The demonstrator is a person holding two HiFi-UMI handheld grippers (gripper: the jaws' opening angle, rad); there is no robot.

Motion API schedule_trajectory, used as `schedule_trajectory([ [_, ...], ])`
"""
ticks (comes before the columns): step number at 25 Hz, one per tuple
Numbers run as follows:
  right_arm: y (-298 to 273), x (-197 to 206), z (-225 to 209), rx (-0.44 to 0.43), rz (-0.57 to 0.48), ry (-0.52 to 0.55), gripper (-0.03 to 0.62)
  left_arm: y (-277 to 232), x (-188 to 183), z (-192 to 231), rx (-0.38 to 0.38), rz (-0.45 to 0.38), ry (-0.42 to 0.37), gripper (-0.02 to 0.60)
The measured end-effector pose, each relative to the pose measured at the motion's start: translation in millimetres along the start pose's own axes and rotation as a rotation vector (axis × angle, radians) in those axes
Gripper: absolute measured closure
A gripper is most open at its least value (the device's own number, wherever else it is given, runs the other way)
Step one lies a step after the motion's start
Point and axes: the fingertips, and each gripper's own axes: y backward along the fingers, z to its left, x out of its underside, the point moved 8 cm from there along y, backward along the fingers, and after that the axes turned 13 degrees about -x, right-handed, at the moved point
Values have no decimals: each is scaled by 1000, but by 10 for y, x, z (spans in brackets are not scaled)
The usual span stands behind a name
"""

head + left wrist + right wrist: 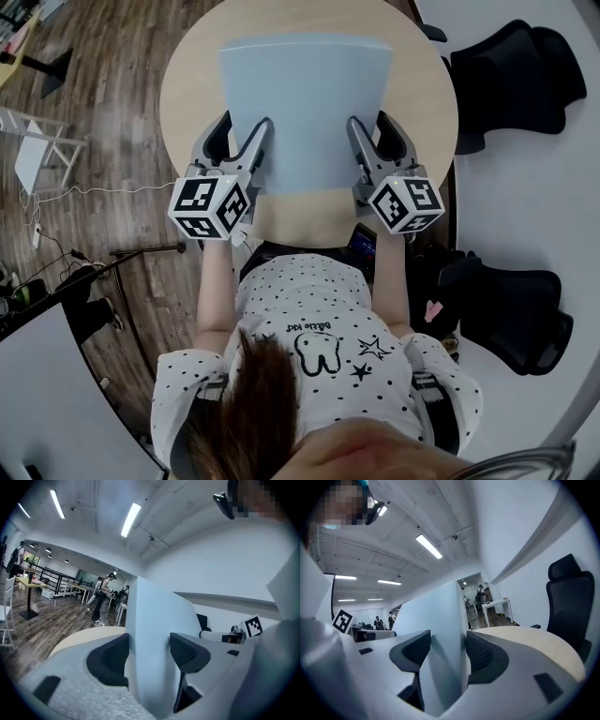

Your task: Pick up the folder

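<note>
A large pale blue folder (305,112) is held over the round beige table (187,103). My left gripper (246,127) clamps the folder's left edge and my right gripper (372,122) clamps its right edge, both near the corners closest to me. In the left gripper view the folder (154,620) stands on edge between the black pads, with the left gripper (149,651) shut on it. The right gripper view shows the same: the folder (436,616) fills the gap and the right gripper (447,651) is shut on it. Whether the folder's far edge touches the table is unclear.
Two black office chairs (511,75) (511,314) stand to the right by a white desk (553,206). A white stand (33,150) and cables lie on the wood floor at left. People (101,602) stand far off in the room.
</note>
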Motion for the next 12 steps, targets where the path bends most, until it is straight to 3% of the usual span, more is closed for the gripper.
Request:
schedule_trajectory([
  [12,138,-287,145,-23,-60,67,359,205,-251,-157,6,-102,-30,305],
])
